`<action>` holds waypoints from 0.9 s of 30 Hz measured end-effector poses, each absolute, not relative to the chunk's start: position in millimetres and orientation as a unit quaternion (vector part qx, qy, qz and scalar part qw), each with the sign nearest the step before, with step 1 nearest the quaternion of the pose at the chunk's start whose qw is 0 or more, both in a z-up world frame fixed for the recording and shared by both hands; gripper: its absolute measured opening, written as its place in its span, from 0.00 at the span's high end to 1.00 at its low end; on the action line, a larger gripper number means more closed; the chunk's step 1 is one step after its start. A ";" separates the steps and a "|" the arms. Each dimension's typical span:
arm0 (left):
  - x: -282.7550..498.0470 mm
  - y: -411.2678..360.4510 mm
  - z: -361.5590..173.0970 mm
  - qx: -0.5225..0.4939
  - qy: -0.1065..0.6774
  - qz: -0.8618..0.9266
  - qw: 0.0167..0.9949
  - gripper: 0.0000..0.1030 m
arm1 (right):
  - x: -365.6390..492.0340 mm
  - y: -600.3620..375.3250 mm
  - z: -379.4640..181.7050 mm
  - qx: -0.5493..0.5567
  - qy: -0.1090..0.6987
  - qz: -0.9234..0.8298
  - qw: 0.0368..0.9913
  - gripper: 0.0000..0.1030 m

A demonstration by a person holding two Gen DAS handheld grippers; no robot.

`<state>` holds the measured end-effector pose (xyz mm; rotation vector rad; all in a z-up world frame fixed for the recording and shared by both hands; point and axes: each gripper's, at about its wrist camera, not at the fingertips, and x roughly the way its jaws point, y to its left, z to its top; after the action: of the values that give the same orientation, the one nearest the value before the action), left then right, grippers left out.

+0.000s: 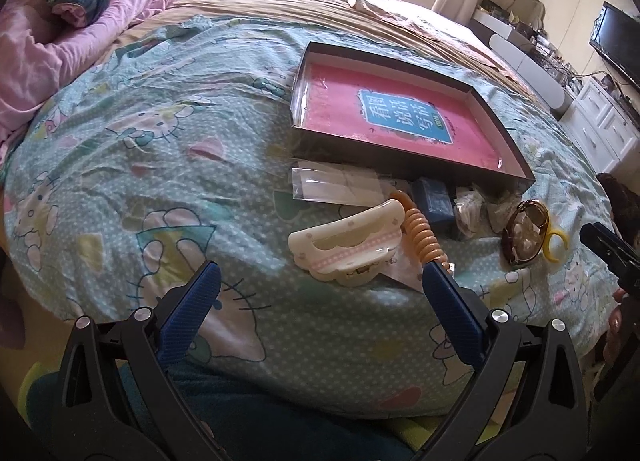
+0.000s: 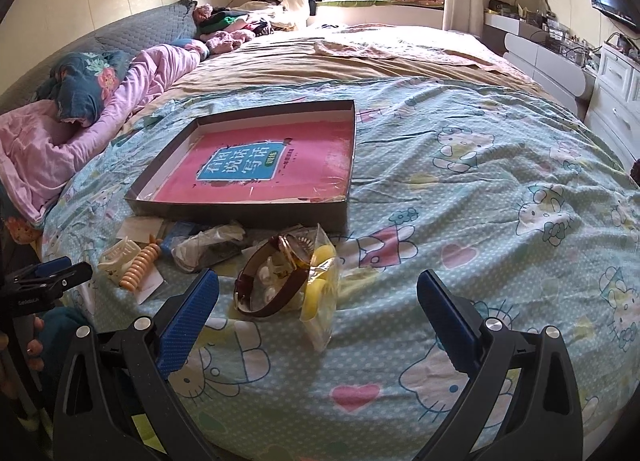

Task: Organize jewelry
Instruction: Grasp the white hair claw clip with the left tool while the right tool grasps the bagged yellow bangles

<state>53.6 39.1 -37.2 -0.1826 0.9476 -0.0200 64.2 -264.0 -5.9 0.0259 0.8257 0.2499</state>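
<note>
Leather-strapped watch (image 2: 276, 281) looks light, its glass fragile; we judge the stiff strap the safest hold, while our left gripper (image 1: 320, 293) and right gripper (image 2: 318, 301) gape empty

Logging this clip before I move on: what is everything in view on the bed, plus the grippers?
Shallow dark cardboard box: 1, pink book inside, mid-bed.
Cream plastic hair claw clip: 1, near the bed's front edge, ahead of the left gripper.
Orange spiral hair tie: 1, beside the clip.
Brown-strap wristwatch: 1, ahead of the right gripper.
Clear bag of yellow pieces: 1, against the watch.
Small blue box: 1, by the cardboard box.
Left gripper: open, empty.
Right gripper: open, empty.
</note>
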 end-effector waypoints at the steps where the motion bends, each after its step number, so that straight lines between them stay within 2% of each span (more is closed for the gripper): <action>1: 56.9 37.1 -39.8 -0.084 0.459 -0.010 0.884 0.08 | 65.9 -265.8 -8.2 0.014 0.402 0.120 0.908 0.04; 9: 78.3 28.9 -55.5 -0.072 0.472 -0.026 0.878 0.10 | 74.1 -276.4 -25.3 0.019 0.414 0.118 0.902 0.06; 11: 82.2 29.9 -59.3 -0.076 0.479 -0.029 0.874 0.17 | 76.5 -276.9 -29.2 0.016 0.418 0.121 0.900 0.22; 12: 83.5 29.7 -61.1 -0.076 0.482 -0.031 0.872 0.20 | 77.9 -276.8 -31.8 0.016 0.422 0.123 0.898 0.24; 14: 86.3 29.7 -63.8 -0.078 0.486 -0.033 0.870 0.25 | 79.5 -276.6 -36.3 0.018 0.428 0.128 0.894 0.35; 18: 90.4 29.4 -64.0 -0.084 0.485 -0.041 0.870 0.38 | 84.0 -275.9 -45.4 0.011 0.434 0.133 0.891 0.51; 21: 94.1 27.0 -63.7 -0.081 0.483 -0.041 0.871 0.39 | 88.2 -276.8 -52.3 0.013 0.440 0.142 0.887 0.65; 23: 95.9 26.1 -63.2 -0.081 0.482 -0.044 0.871 0.39 | 91.8 -278.0 -56.7 0.023 0.445 0.154 0.882 0.79; 27: 96.6 25.4 -61.2 -0.080 0.477 -0.050 0.874 0.39 | 91.8 -278.7 -52.4 0.028 0.431 0.166 0.886 0.82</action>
<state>96.6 25.4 -61.2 -0.1674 0.9953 -0.1048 91.8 -278.7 -52.4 0.0578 0.8964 0.3457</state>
